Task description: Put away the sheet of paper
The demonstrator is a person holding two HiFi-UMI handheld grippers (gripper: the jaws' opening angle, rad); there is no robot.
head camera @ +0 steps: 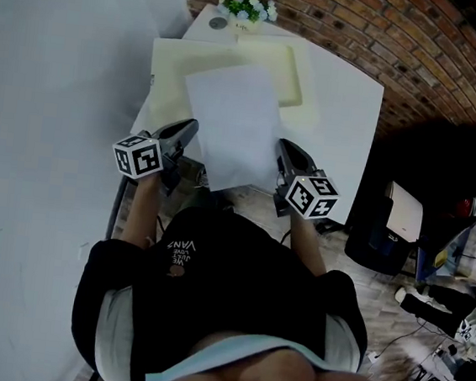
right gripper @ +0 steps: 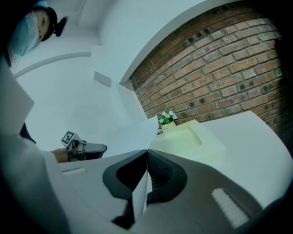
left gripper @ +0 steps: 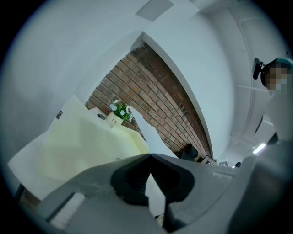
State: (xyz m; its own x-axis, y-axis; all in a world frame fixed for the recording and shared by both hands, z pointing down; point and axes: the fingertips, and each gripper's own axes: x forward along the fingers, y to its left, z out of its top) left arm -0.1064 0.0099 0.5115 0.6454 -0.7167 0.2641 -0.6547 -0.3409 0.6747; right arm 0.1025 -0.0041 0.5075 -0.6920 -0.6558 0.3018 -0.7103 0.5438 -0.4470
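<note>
Now left tool (head camera: 190, 128) and right tool (head camera: 283, 146) clamp the paper (head camera: 232, 121) (held above a cream tray (head camera: 302, 78)).

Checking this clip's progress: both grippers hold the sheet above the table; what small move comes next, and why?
Probably ease the sheet forward and down into the pale tray: the left gripper and right gripper each pinch a near edge, and it only partly overlaps the tray.

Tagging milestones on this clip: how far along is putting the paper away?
Done: the sheet of paper is picked up. In hand: the left gripper and right gripper are each shut on its near edge, holding it over the pale yellow tray. Left: setting it down, presumably in that tray, and releasing both grips.
</note>
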